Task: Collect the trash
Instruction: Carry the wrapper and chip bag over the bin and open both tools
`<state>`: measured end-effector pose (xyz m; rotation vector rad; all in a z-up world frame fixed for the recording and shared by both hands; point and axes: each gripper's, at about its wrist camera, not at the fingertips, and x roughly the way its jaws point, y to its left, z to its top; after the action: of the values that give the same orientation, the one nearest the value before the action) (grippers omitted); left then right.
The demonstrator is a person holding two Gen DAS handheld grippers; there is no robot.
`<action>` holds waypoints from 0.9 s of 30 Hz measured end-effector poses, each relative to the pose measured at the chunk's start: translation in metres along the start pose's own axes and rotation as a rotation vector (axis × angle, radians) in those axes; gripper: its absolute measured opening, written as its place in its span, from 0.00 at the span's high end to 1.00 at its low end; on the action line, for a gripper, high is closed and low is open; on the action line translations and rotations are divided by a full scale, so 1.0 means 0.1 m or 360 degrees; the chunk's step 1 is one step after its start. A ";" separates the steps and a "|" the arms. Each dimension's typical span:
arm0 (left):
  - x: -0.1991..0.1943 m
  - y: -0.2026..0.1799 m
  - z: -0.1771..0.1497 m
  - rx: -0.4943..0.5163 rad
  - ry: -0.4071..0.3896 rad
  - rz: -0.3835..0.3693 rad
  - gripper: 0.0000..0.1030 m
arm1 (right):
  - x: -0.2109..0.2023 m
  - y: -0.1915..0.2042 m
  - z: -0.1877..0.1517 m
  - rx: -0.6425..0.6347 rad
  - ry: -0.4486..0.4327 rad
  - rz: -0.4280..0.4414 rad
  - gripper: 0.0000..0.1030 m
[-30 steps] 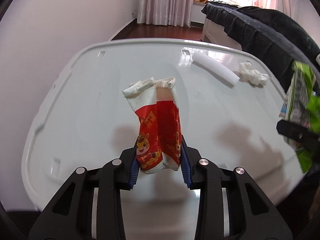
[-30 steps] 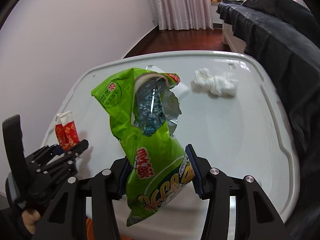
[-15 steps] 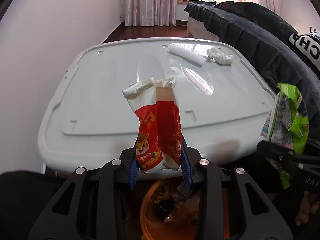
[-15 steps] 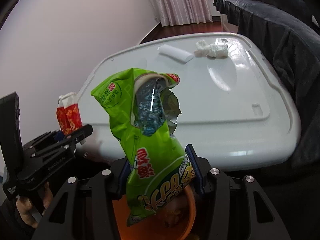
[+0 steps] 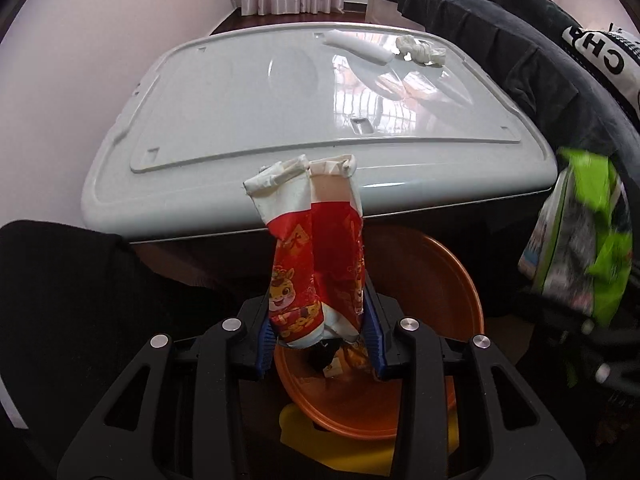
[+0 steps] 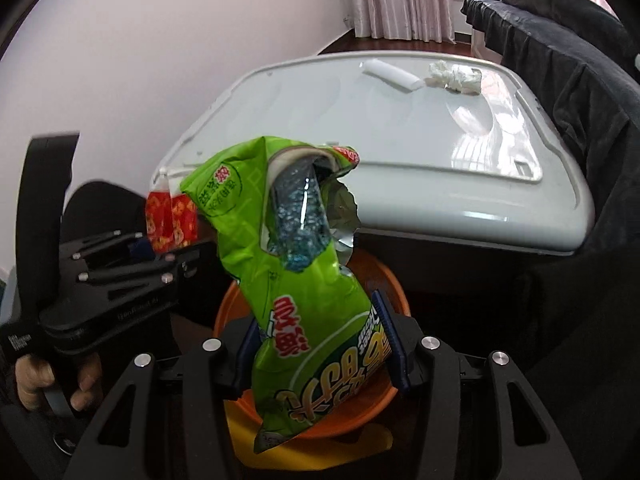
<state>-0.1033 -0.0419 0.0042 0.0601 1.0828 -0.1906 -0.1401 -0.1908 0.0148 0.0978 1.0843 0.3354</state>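
Note:
My left gripper (image 5: 320,332) is shut on a crumpled red and white carton (image 5: 312,248), held upright over an orange bin (image 5: 440,280) below the table's front edge. My right gripper (image 6: 320,340) is shut on a torn green snack bag (image 6: 296,264), also above the orange bin (image 6: 384,280). The green bag shows blurred at the right in the left wrist view (image 5: 576,232); the carton (image 6: 170,220) and the left gripper (image 6: 168,240) show at the left in the right wrist view. A white tube (image 5: 356,45) and a crumpled tissue (image 5: 420,49) lie at the table's far right.
The white table (image 5: 240,92) stands beyond the bin, its front edge close. A dark garment (image 5: 500,28) covers the furniture on the right. A white wall runs on the left. Something yellow (image 5: 340,444) lies under the bin, which holds some trash.
Both grippers have pulled back off the table and dropped lower, carrying the carton and the green bag. They now hang over the orange bin, which has come into full view.

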 end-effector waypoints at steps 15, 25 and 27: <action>0.30 -0.03 -0.07 0.0030 0.0176 -0.0021 0.65 | 0.29 -0.06 -0.03 0.0036 0.0166 0.0004 0.49; 0.33 -0.03 -0.07 0.0009 0.0201 -0.0032 0.64 | 0.33 -0.07 -0.01 0.0041 0.0185 0.0008 0.47; 0.33 -0.03 -0.06 0.0008 0.0207 -0.0030 0.64 | 0.35 -0.08 -0.01 0.0044 0.0190 0.0008 0.47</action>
<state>-0.0942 -0.0483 -0.0280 0.0673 1.2127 -0.2087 -0.1243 -0.1871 -0.0168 0.1063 1.2074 0.3343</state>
